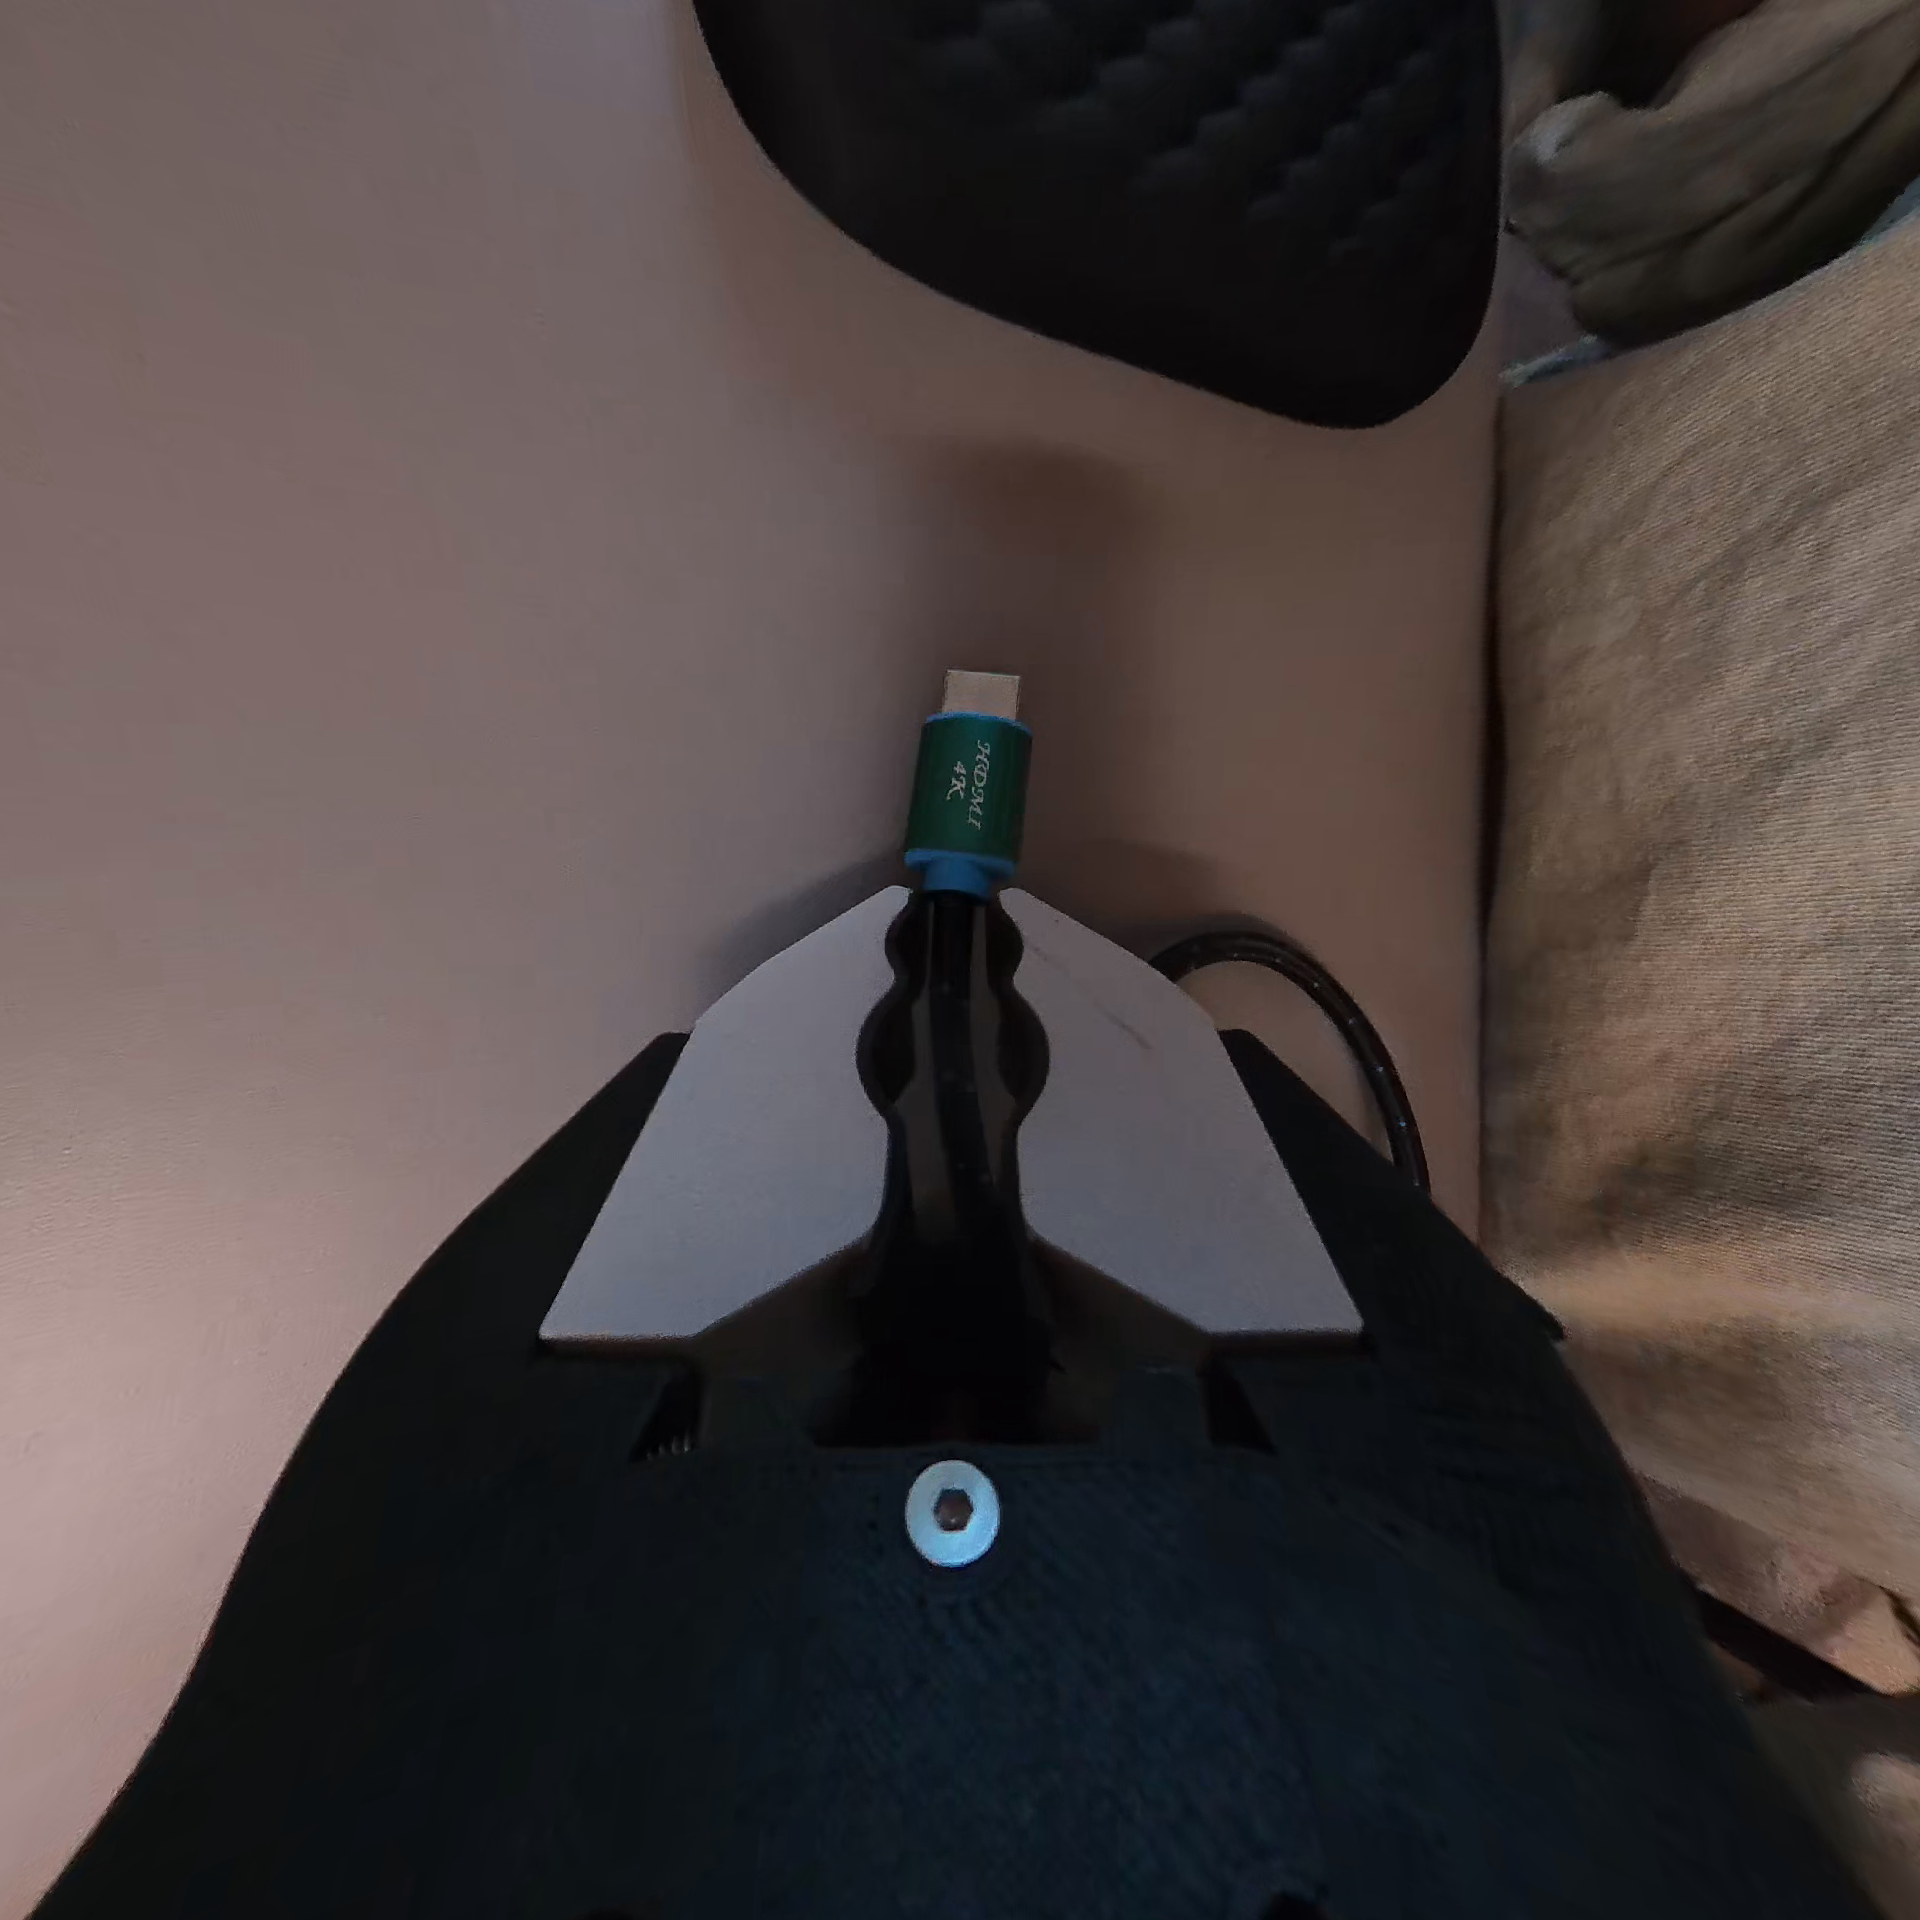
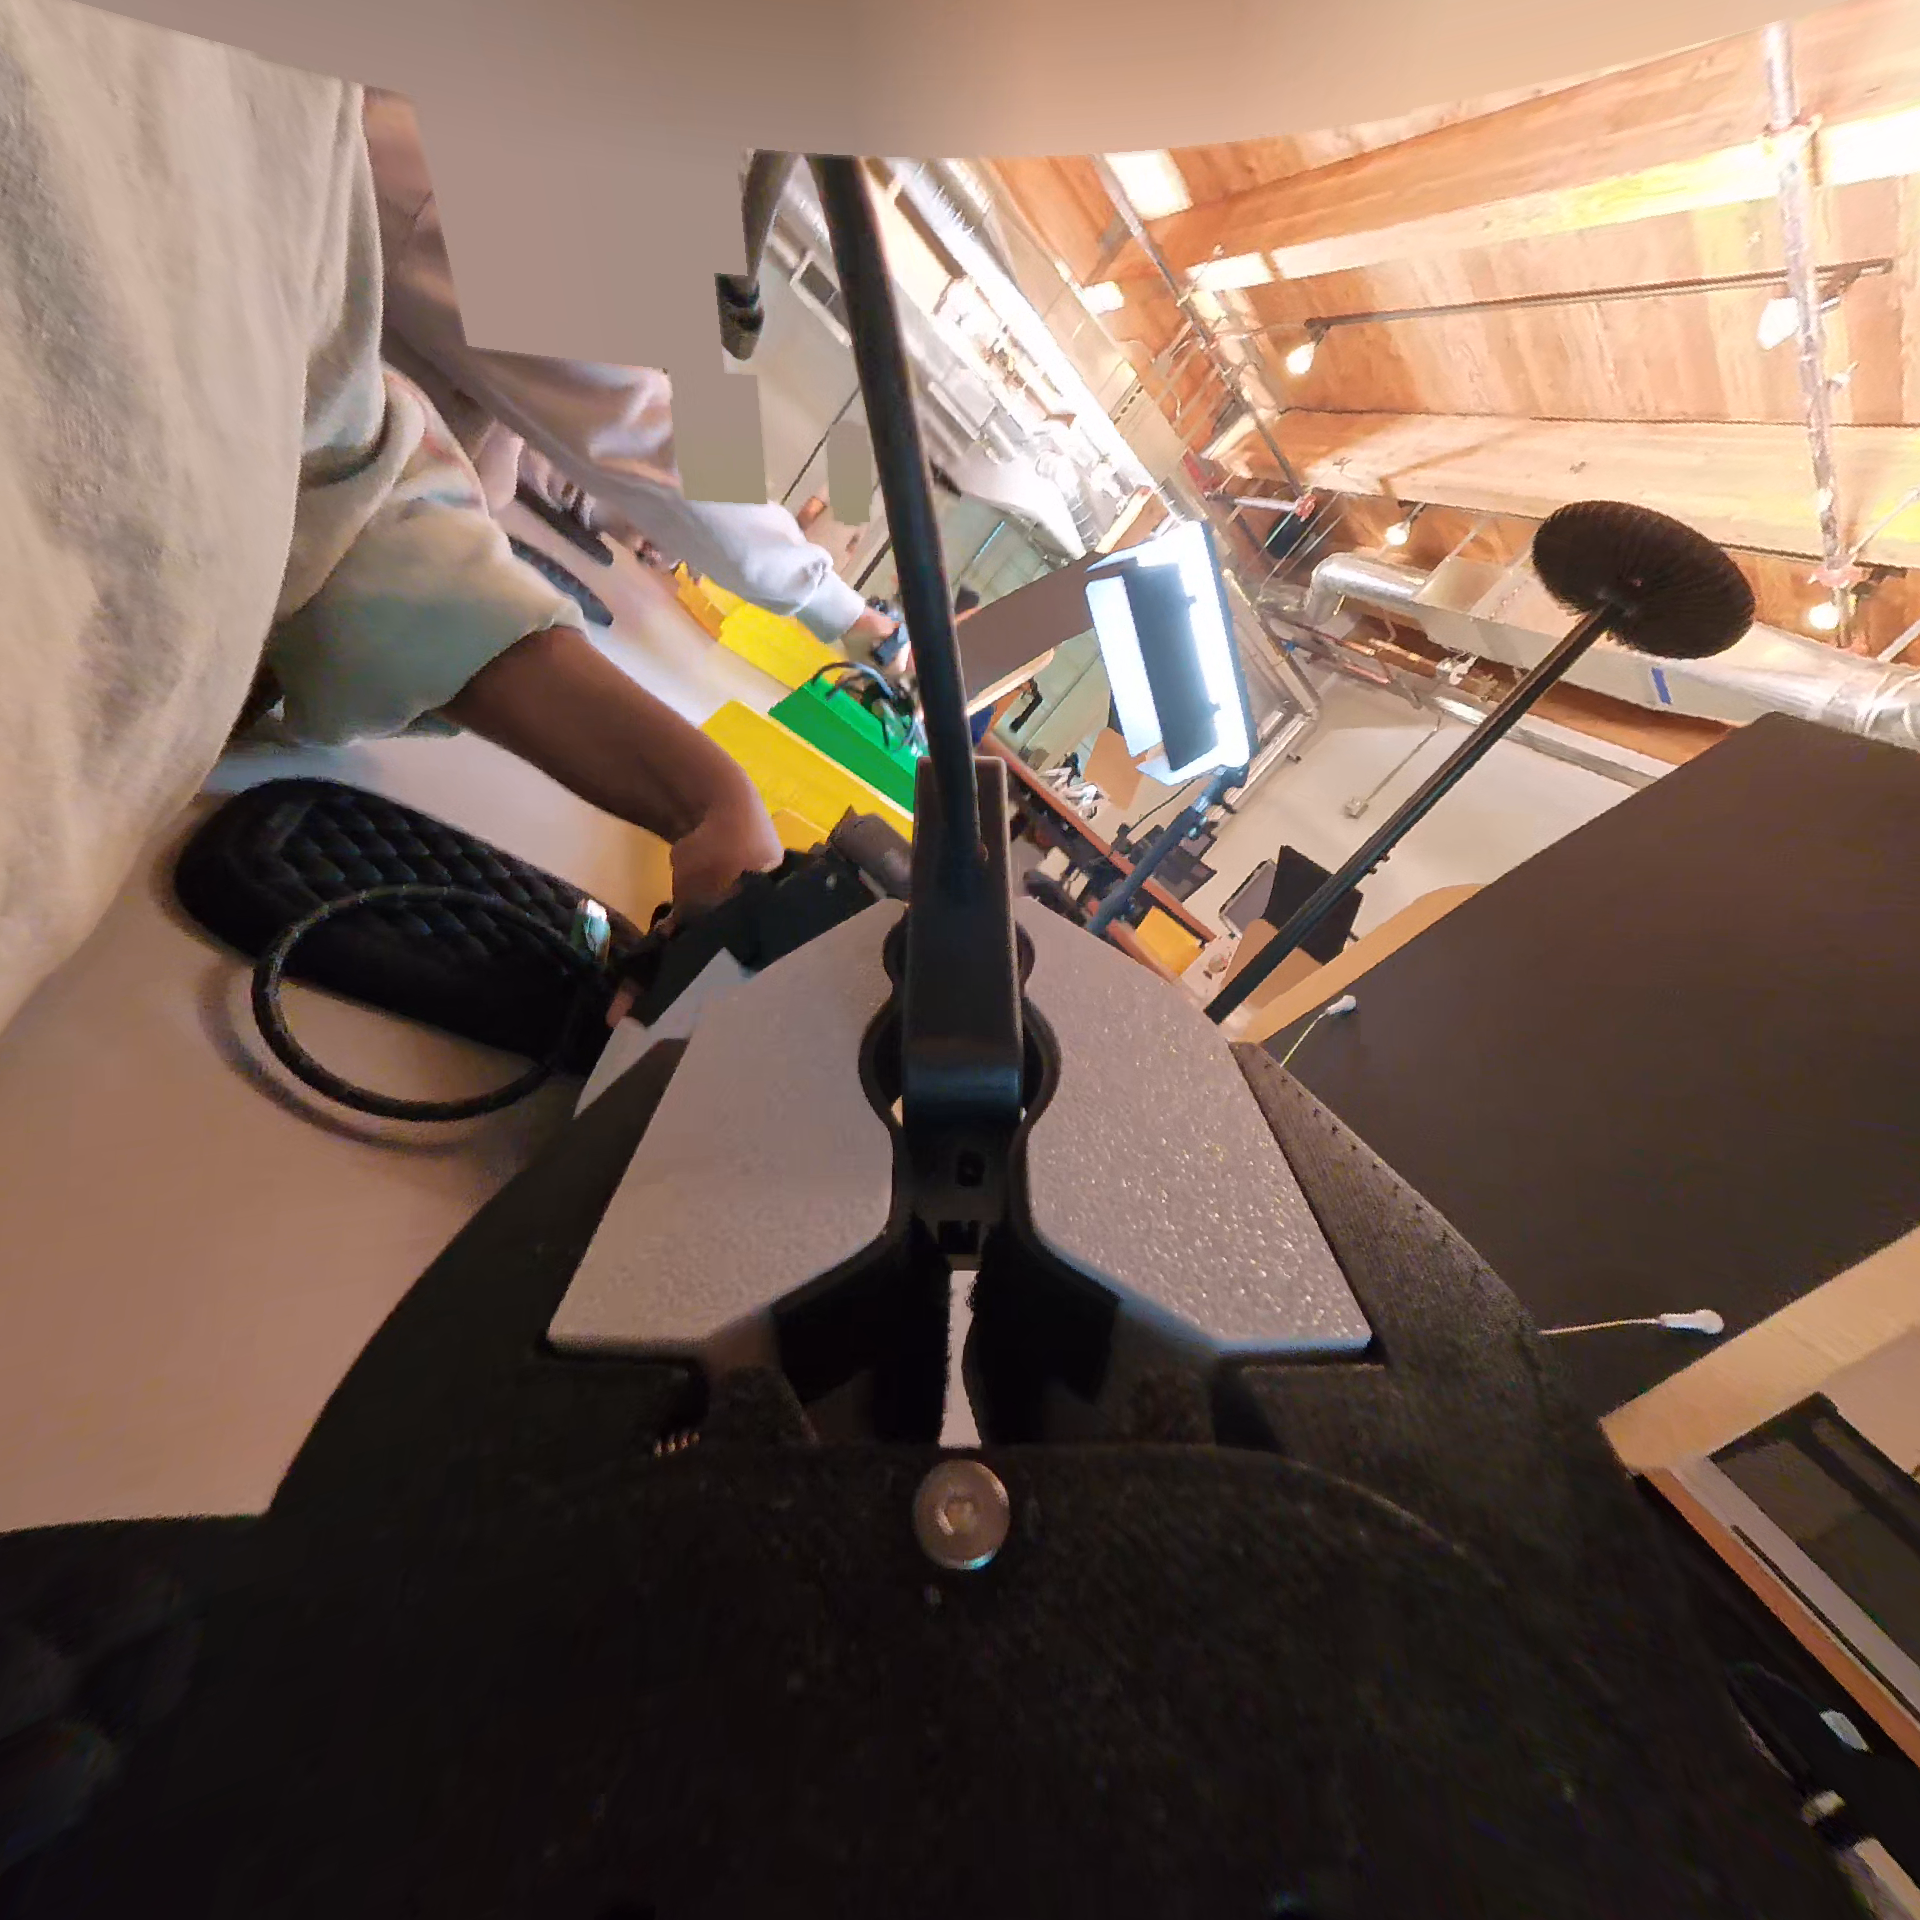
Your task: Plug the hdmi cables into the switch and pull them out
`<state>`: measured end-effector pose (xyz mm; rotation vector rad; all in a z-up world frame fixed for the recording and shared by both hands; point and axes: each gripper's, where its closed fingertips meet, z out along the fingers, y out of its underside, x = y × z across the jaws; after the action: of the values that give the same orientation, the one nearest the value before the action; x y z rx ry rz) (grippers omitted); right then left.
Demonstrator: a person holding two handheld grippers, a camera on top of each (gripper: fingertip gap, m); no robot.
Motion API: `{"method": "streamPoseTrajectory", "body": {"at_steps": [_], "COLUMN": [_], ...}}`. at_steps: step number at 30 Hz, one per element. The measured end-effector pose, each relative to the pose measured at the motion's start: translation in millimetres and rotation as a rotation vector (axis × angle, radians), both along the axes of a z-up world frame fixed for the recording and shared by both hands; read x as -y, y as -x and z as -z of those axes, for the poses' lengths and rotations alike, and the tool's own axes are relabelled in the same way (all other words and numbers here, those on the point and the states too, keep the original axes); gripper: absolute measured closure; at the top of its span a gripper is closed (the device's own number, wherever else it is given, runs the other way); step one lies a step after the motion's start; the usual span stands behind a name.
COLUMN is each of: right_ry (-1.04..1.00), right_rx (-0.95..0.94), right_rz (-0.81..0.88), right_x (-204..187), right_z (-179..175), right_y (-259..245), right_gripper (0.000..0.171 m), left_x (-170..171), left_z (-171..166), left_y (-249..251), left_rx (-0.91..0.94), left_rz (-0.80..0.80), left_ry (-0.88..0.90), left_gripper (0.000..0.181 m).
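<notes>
My left gripper (image 1: 956, 906) is shut on a black braided HDMI cable (image 1: 961, 1091), just behind its green plug (image 1: 966, 795) with blue end rings. The plug's metal tip points forward over the pale table (image 1: 416, 623). The cable loops back on the right (image 1: 1371, 1060). My right gripper (image 2: 961, 930) is shut on a flat black body (image 2: 961, 1039), and a black cable (image 2: 894, 468) rises from its far end. I cannot tell whether this is the switch. The right wrist view is tilted and also shows the left gripper (image 2: 769, 925), held by a hand, with the cable loop (image 2: 395, 997) on the table.
A black quilted pad (image 1: 1143, 156) lies on the table ahead of the plug; it also shows in the right wrist view (image 2: 395, 883). A beige sleeve (image 1: 1704, 831) fills the right side. Farther off are yellow and green bins (image 2: 821, 727), a light panel (image 2: 1164, 644) and a black board (image 2: 1610, 1039). The grippers' ends are close to 20 cm from one another.
</notes>
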<state>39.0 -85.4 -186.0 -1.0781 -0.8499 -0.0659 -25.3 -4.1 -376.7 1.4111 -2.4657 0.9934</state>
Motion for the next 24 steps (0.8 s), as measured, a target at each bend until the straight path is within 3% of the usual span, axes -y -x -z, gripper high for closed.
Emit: {"method": "streamPoseTrajectory", "body": {"at_steps": [8,14,18,24], "right_ry": [0.11,0.077,0.024,-0.046], "right_rx": [0.236,0.668,0.876,0.939], "right_rz": [0.024,0.167,0.236,0.216], "right_x": [-17,-37,-49,-53], "right_z": [44,74,85,87], "right_y": [12,19,20,37], "right_gripper": [0.156,0.156,0.156,0.156], "left_x": [-9,-8,-6,-7], "left_z": [-53,-84,-84,-77], "left_y": [0,1,-3,-5], "left_rx": [0.197,0.292,0.298,0.271], "left_rz": [-0.022,0.004,0.004,0.009], "left_ry": [-0.067,-0.176,-0.232,-0.299], "left_gripper": [0.171,0.172,0.173,0.173]}}
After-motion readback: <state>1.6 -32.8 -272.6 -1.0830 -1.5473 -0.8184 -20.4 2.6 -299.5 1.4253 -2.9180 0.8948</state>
